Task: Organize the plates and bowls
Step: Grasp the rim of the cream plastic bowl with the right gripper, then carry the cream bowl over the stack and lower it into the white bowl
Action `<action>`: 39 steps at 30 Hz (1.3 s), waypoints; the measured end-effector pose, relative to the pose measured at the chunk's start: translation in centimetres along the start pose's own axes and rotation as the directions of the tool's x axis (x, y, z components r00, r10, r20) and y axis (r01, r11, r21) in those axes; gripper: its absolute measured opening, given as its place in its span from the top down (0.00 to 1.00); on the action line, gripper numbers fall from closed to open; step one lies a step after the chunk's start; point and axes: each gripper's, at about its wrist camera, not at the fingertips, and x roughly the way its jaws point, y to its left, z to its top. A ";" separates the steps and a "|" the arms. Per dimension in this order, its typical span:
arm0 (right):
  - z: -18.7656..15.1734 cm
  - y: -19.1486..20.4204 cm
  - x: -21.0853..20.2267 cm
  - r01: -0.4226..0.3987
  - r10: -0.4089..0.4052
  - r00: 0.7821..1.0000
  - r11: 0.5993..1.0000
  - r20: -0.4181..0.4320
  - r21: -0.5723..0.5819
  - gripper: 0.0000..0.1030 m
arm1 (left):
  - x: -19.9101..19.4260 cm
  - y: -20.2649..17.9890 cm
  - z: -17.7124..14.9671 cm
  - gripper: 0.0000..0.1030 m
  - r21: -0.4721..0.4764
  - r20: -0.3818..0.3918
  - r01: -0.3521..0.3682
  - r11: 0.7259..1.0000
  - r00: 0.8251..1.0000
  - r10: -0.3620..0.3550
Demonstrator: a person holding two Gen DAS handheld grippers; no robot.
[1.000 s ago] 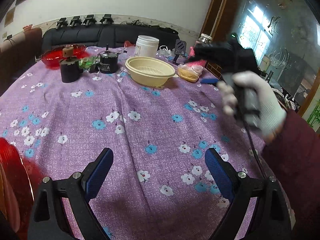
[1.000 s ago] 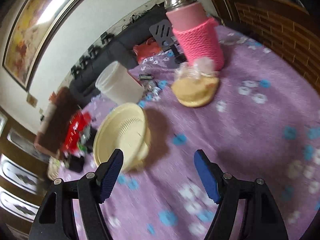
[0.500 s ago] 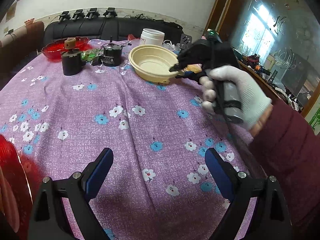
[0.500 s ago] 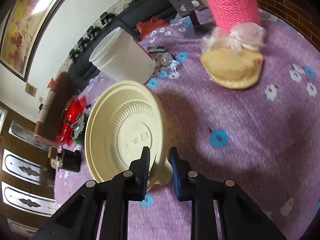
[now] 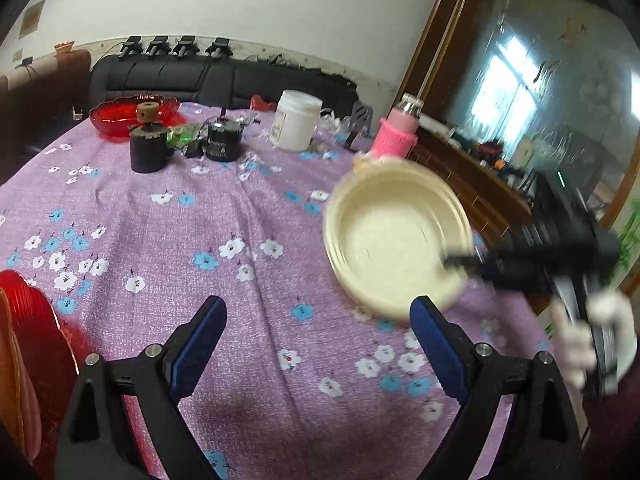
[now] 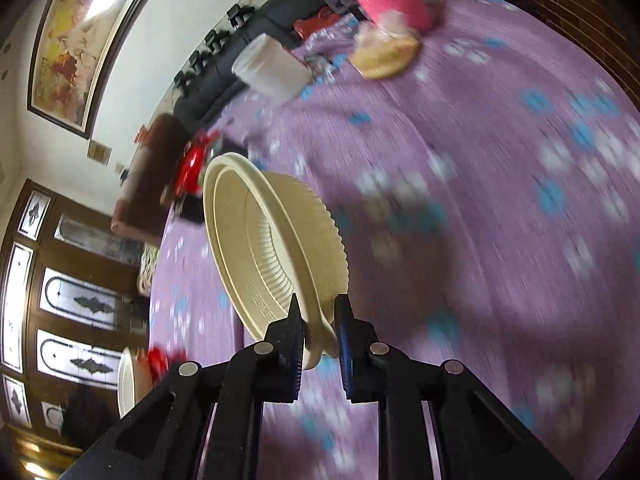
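A: Item one, cream bowl [image 6: 276, 248]?
B: Off the table [image 5: 240, 280], tilted, its rim tab pinched by the right gripper [image 6: 318, 338], whose jaws have just been closing on it.
A: Left gripper [image 5: 316, 344]?
B: Spread, empty.
A: Outstanding?
B: Red dish [image 5: 132, 118] far side; red plate [image 5: 24, 340] near left edge. Nothing stacked yet, I judge.

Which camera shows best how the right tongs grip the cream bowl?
The right wrist view: the right tongs are shut on a tab at the rim of the cream bowl, which hangs tilted above the tablecloth. The left wrist view shows the bowl's inside, but blurred; the grip there is a dark smear at its right edge.
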 end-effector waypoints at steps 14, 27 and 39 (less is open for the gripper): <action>-10.8 -1.4 -2.0 -0.016 -0.004 0.990 0.990 -0.140 -0.143 0.80 | -2.4 0.6 -1.3 0.10 -0.074 -0.034 -0.009 0.997 0.999 0.007; -10.5 -2.7 -3.7 -0.001 0.011 0.998 0.990 0.066 -0.144 0.60 | -2.8 -3.5 -2.0 0.10 0.013 -0.131 -0.077 0.997 0.988 0.079; -10.7 -2.1 -2.9 0.056 -0.033 0.992 0.981 0.125 -0.185 0.60 | 4.4 -5.8 -3.8 0.11 0.046 -0.298 -0.071 0.996 0.951 0.082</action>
